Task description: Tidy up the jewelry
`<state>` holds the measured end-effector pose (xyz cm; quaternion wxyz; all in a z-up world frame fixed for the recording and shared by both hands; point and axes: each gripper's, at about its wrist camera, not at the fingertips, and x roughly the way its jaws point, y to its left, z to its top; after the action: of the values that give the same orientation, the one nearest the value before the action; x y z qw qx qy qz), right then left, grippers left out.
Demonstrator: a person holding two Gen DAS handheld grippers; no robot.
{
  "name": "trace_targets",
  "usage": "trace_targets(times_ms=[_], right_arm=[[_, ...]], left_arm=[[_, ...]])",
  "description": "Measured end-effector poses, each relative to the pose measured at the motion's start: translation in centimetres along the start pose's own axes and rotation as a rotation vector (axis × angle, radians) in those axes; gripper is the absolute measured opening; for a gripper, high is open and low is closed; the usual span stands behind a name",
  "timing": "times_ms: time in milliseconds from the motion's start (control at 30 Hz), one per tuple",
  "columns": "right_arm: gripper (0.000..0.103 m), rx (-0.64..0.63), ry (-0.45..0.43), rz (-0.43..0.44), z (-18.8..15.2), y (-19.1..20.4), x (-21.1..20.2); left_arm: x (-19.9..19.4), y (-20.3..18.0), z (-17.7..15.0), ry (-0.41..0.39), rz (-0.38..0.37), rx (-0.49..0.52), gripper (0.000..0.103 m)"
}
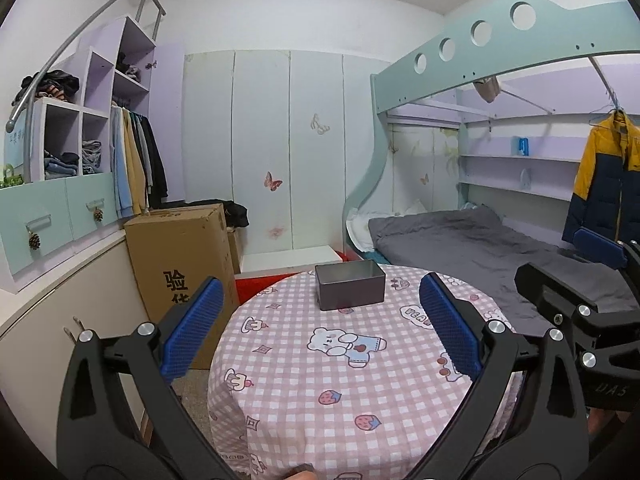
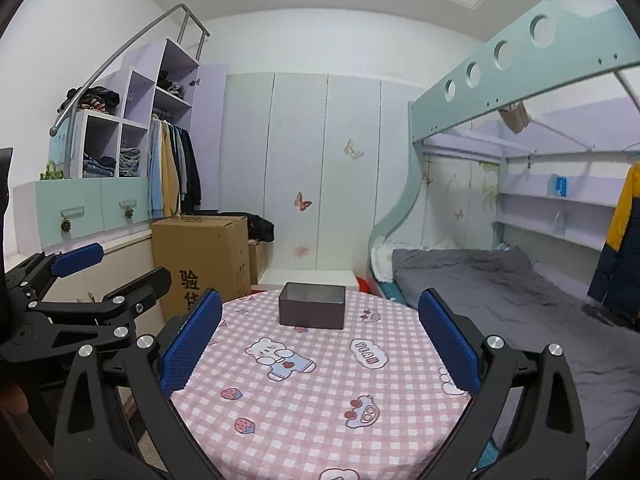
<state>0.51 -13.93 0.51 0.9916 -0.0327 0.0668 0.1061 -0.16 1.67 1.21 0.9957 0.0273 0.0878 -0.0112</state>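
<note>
An open grey metal box (image 1: 350,285) stands at the far edge of a round table with a pink checked cloth (image 1: 304,392); it also shows in the right wrist view (image 2: 312,306), on the same cloth (image 2: 320,400). I see no jewelry in either view. My left gripper (image 1: 320,328) is open and empty, held above the near half of the table, well short of the box. My right gripper (image 2: 320,336) is open and empty, also short of the box. Each gripper shows at the edge of the other's view, the right one (image 1: 592,280) and the left one (image 2: 92,272).
A tall cardboard box (image 1: 180,264) stands on the floor left of the table. A bunk bed with a grey blanket (image 1: 480,248) lies to the right, with a yellow and navy jacket (image 1: 604,176) hanging there. Wardrobe doors (image 1: 288,144) and shelves with clothes (image 1: 80,136) are behind.
</note>
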Motion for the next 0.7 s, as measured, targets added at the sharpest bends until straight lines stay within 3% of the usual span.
trace_targets(times_ms=[433, 700], right_arm=[[0.095, -0.015, -0.067, -0.018, 0.1, 0.4, -3.5], [0.095, -0.011, -0.067, -0.013, 0.1, 0.2, -3.7]], left_arm=[[-3.7, -0.2, 0.7, -0.094, 0.032, -0.009, 0.096], [-4.1, -0.2, 0.6, -0.104, 0.035, -0.011, 0.096]])
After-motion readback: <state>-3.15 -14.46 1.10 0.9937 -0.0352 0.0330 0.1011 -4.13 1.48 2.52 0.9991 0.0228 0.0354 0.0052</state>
